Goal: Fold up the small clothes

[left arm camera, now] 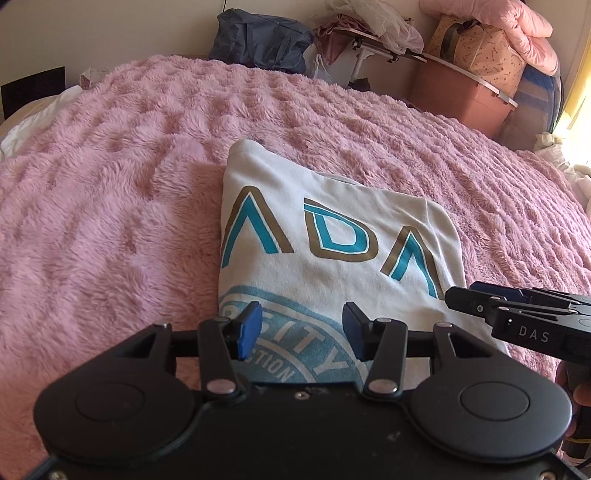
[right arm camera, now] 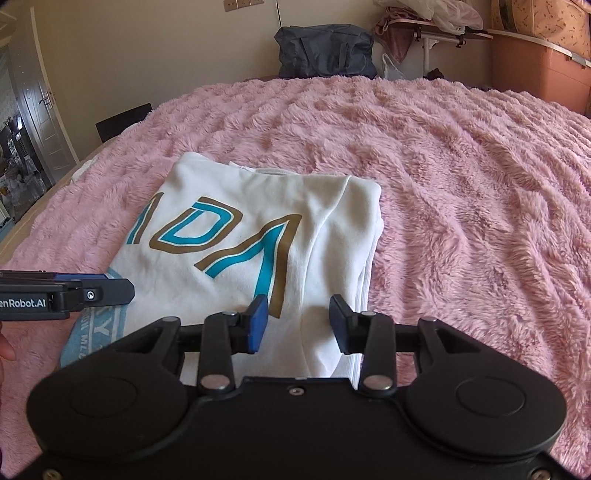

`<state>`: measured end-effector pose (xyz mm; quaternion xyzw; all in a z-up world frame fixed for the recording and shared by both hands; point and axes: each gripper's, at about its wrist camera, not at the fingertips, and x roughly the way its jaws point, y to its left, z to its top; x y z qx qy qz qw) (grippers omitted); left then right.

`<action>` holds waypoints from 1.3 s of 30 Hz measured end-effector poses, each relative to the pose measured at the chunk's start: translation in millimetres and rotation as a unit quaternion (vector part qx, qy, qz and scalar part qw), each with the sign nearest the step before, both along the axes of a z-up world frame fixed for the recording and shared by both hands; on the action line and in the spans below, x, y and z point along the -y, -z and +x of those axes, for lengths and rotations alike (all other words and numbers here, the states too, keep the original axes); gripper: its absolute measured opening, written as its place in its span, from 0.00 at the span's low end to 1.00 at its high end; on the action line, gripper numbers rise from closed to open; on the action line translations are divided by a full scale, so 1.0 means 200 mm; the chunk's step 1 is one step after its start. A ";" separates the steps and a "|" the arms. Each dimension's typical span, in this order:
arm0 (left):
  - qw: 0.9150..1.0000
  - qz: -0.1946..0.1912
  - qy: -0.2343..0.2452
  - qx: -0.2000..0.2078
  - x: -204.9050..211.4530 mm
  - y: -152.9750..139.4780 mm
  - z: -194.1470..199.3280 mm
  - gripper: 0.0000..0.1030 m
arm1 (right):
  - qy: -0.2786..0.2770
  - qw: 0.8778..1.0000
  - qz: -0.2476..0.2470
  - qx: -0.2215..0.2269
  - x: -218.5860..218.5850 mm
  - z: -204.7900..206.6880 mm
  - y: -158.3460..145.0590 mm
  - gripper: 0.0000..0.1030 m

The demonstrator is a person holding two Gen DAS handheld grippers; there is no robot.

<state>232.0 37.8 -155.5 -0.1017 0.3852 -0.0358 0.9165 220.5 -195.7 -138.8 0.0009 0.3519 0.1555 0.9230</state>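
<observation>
A white T-shirt (left arm camera: 332,236) with teal and gold letters and a light blue round print lies folded into a rectangle on the pink fluffy blanket (left arm camera: 110,221). It also shows in the right wrist view (right arm camera: 258,229). My left gripper (left arm camera: 301,332) is open and empty, just above the shirt's near left part over the round print. My right gripper (right arm camera: 299,323) is open and empty above the shirt's near right edge. The right gripper shows in the left wrist view (left arm camera: 517,314) at the shirt's right side. The left gripper shows in the right wrist view (right arm camera: 74,295).
The blanket (right arm camera: 461,184) covers the whole bed. Beyond the far edge stand a dark blue bag (right arm camera: 325,48), a small table with clothes (left arm camera: 369,33), a brown box (left arm camera: 461,96) and pink bedding (left arm camera: 517,26). A door (right arm camera: 40,110) is at the left.
</observation>
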 end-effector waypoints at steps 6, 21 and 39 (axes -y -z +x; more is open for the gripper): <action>0.999 0.022 -0.033 -0.005 0.04 -0.17 -0.24 0.51 | 0.023 0.999 -0.022 0.022 -0.04 -0.22 -0.17 0.52; 0.994 0.070 -0.074 -0.046 0.15 -0.27 -0.76 0.54 | 0.034 0.999 -0.016 0.005 -0.08 -0.80 -0.31 0.65; 0.993 0.078 -0.076 -0.054 0.21 -0.32 -0.94 0.56 | 0.020 0.999 -0.033 0.028 -0.14 -1.02 -0.40 0.74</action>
